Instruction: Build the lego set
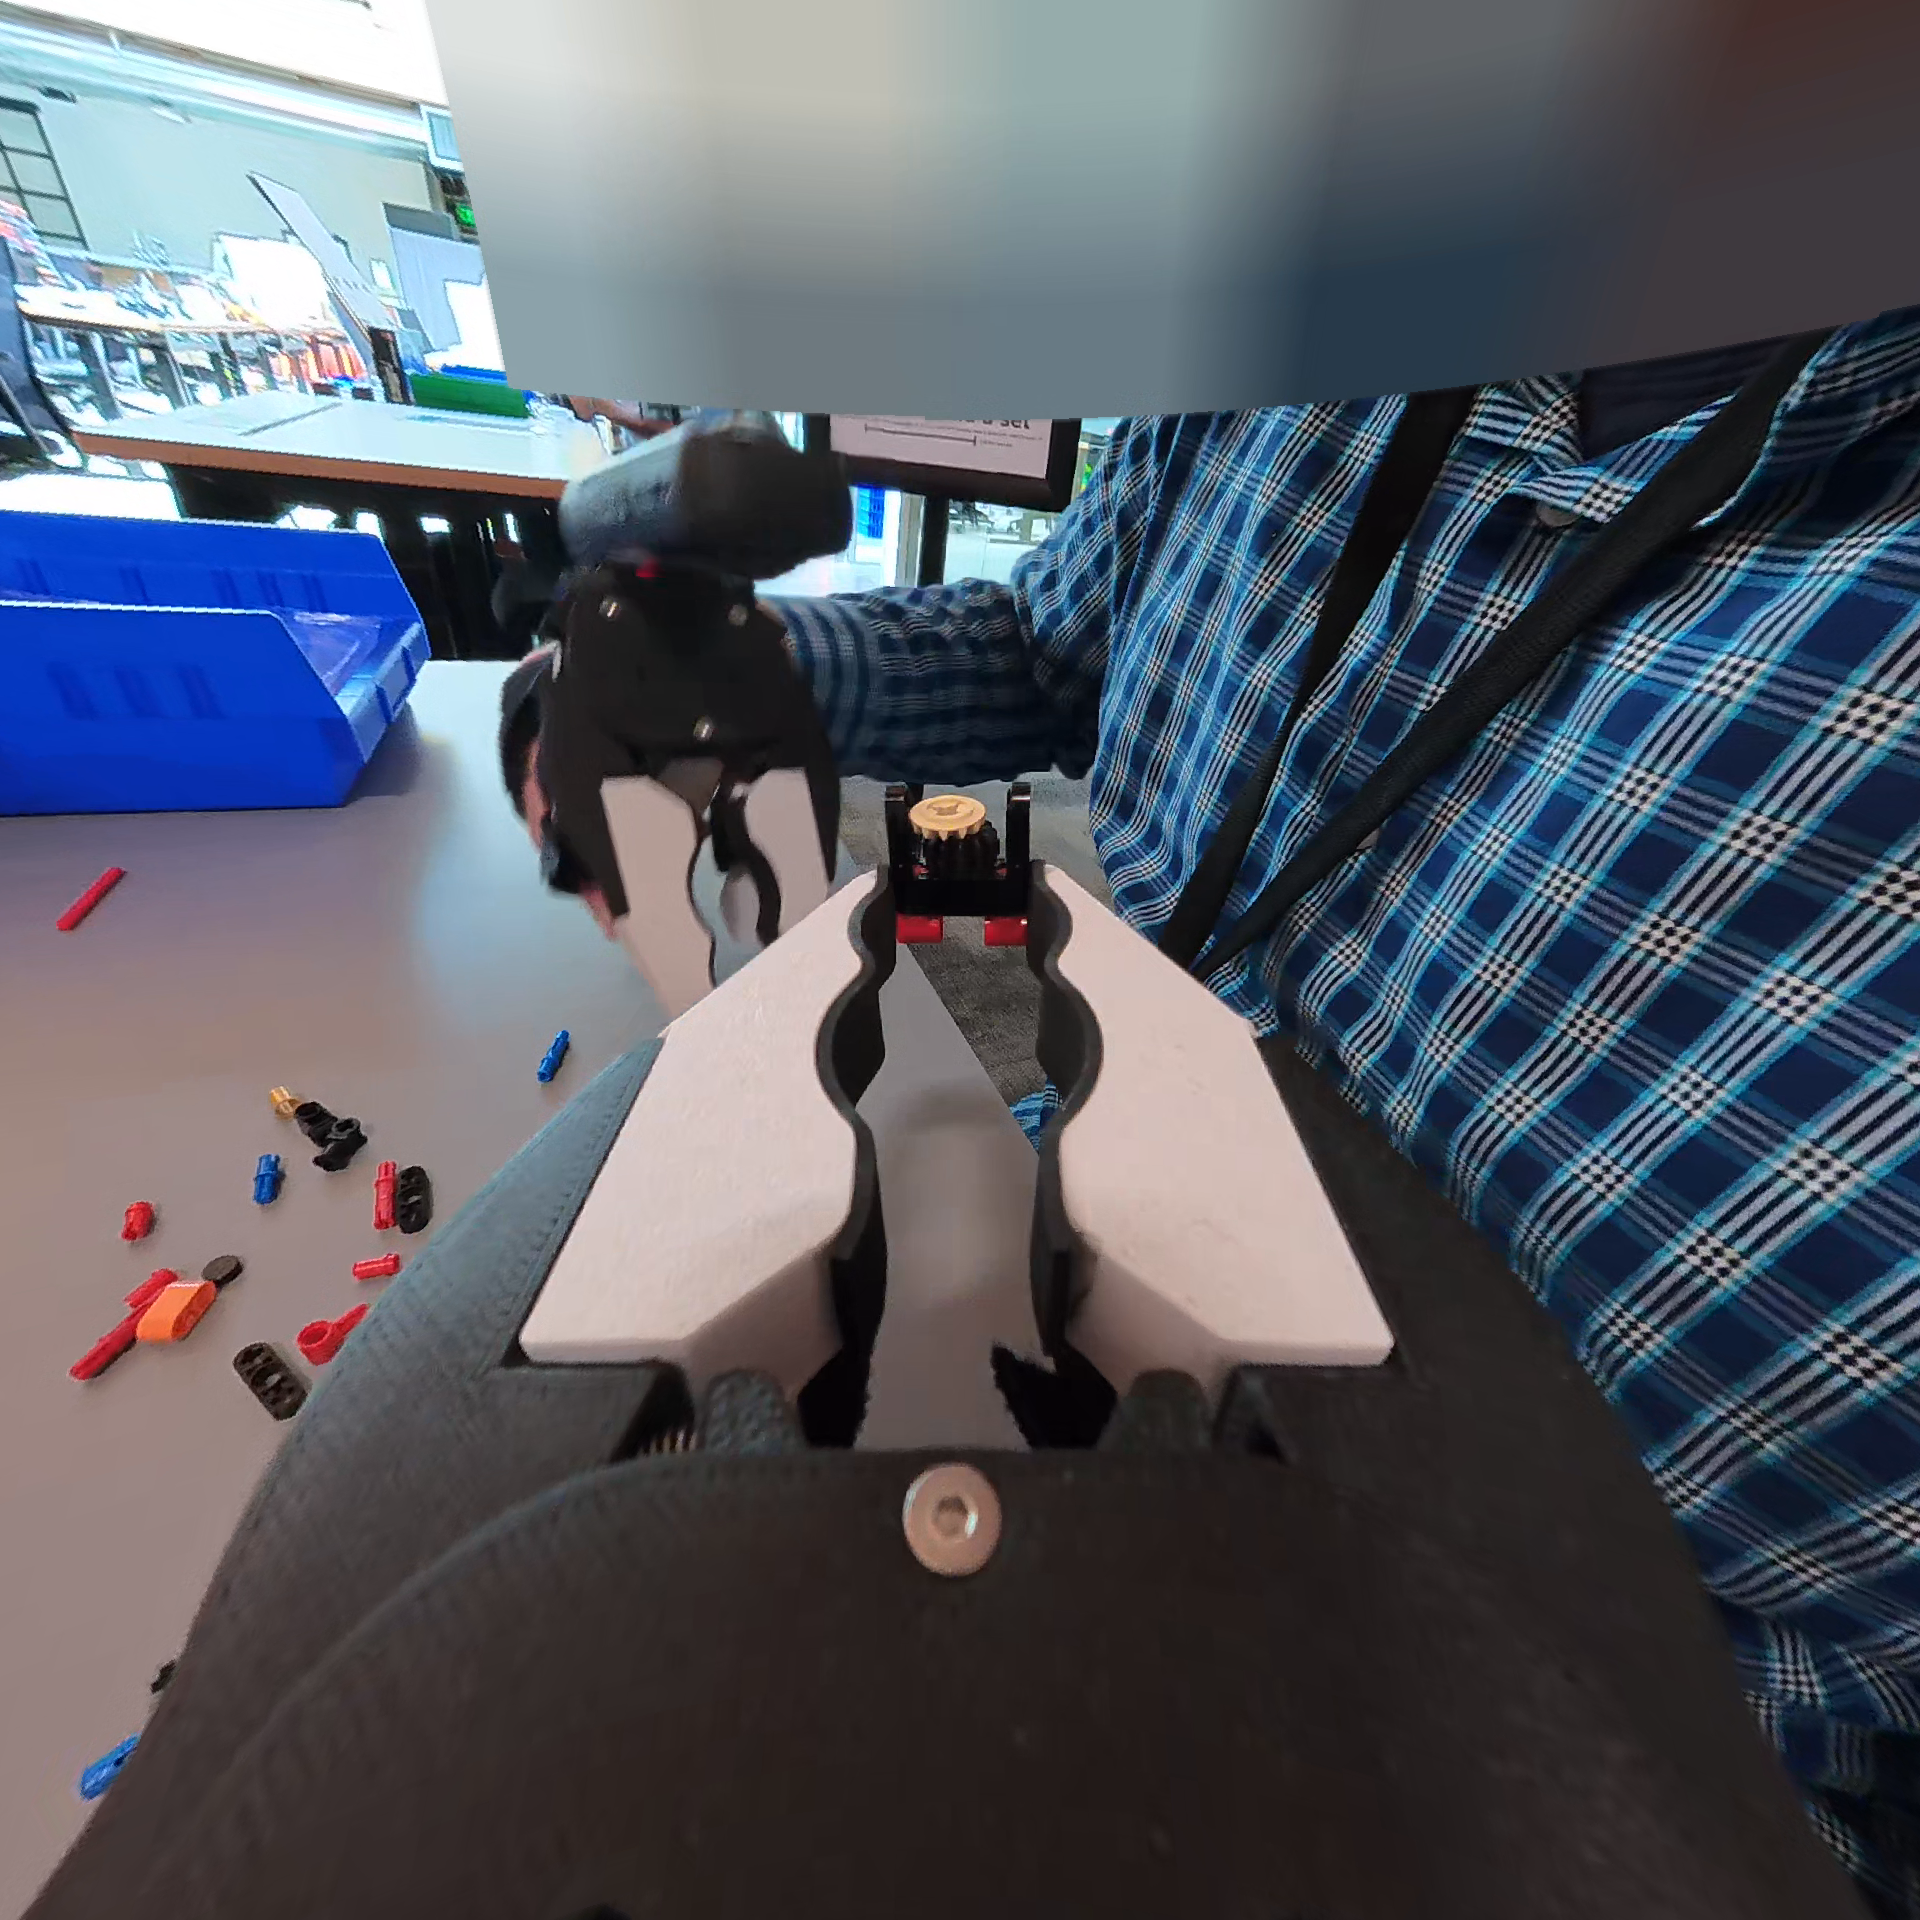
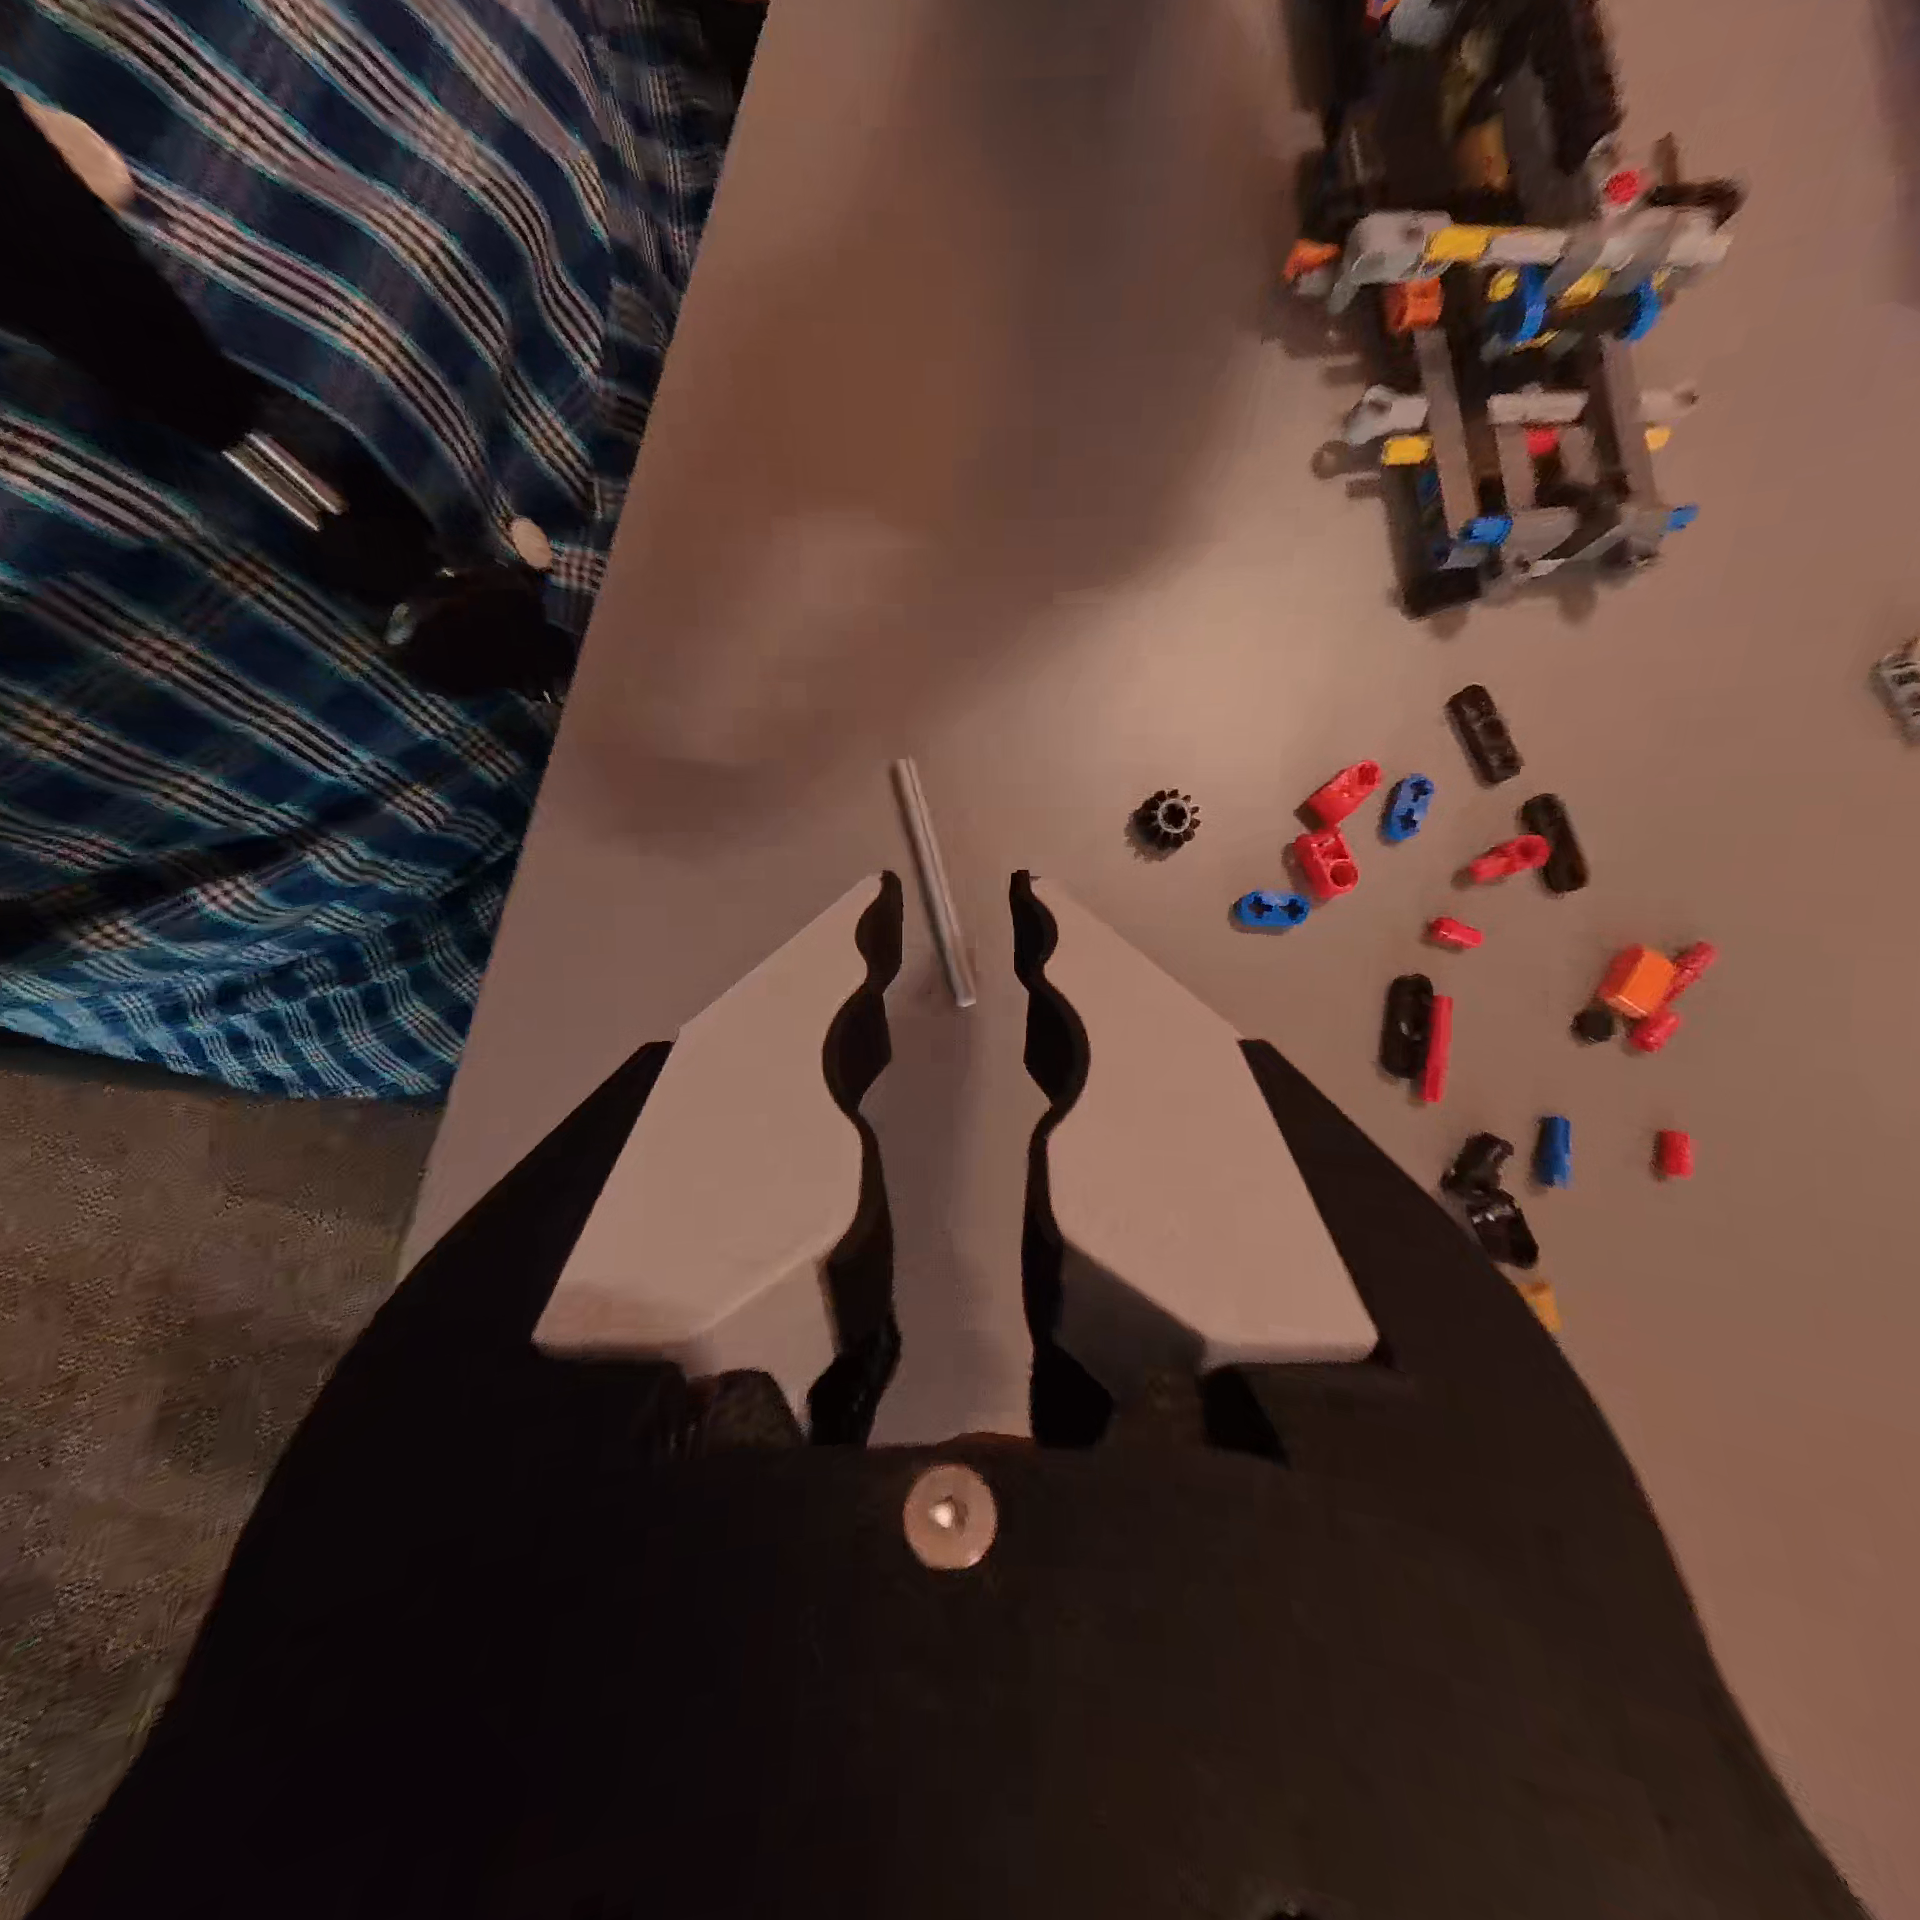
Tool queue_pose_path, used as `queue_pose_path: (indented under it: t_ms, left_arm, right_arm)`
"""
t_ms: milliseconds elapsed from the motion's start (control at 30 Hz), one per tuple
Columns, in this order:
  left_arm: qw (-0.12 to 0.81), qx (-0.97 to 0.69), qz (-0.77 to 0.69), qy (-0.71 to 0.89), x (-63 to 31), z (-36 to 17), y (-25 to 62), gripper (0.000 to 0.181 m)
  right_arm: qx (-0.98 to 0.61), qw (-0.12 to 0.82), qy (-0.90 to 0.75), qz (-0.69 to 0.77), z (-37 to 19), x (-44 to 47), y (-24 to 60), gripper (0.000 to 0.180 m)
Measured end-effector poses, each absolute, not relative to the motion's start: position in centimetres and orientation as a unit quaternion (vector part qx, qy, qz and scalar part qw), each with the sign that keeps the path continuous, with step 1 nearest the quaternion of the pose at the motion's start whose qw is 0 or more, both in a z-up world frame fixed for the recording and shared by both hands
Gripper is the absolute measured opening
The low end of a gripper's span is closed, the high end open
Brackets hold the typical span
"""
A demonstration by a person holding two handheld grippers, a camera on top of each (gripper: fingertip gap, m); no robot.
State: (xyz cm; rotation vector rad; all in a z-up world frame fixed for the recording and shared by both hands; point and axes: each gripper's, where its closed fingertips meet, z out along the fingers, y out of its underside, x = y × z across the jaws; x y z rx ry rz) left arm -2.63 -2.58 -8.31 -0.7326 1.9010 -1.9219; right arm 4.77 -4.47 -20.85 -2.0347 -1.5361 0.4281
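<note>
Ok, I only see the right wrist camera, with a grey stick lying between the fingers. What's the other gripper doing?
Observer: The left gripper is shut on a small black lego piece.
Operator: Anything on top of it?
Observer: Yes, a tan gear sits on top.
Operator: What else is over there?
Observer: A blue bin stands on the table.

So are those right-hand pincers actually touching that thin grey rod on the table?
Apart. The right wrist view shows the open right gripper with table visible on both sides of the grey rod.
</note>
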Motion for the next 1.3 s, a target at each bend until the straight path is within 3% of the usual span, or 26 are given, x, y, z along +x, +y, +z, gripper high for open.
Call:
queue_pose_path:
  t_ms: [100, 167, 300, 800, 1300]
  left_arm:
    - [0.168, -0.256, -0.676, 0.671, -2.6, -8.4, -2.8, 0.023]
    - [0.17, -0.255, -0.674, 0.672, -2.5, -8.5, -2.8, 0.023]
    - [0.175, -0.249, -0.677, 0.671, -2.4, -8.3, -2.7, 0.023]
    - [0.18, -0.232, -0.684, 0.667, -2.4, -7.8, -2.6, 0.023]
    - [0.196, -0.209, -0.682, 0.673, -2.8, -7.1, -3.2, 0.023]
  right_arm:
    - [-0.753, 0.233, -0.587, 0.182, -22.6, 4.5, -4.5, 0.013]
    - [-0.746, 0.22, -0.595, 0.201, -23.0, 4.2, -4.7, 0.0]
    - [-0.735, 0.221, -0.61, 0.196, -22.7, 4.2, -4.2, 0.0]
    - [-0.609, 0.354, -0.694, 0.145, -8.3, 2.4, -0.9, 0.0]
    - [-0.55, 0.357, -0.746, 0.117, -5.5, -0.1, -0.6, 0.0]
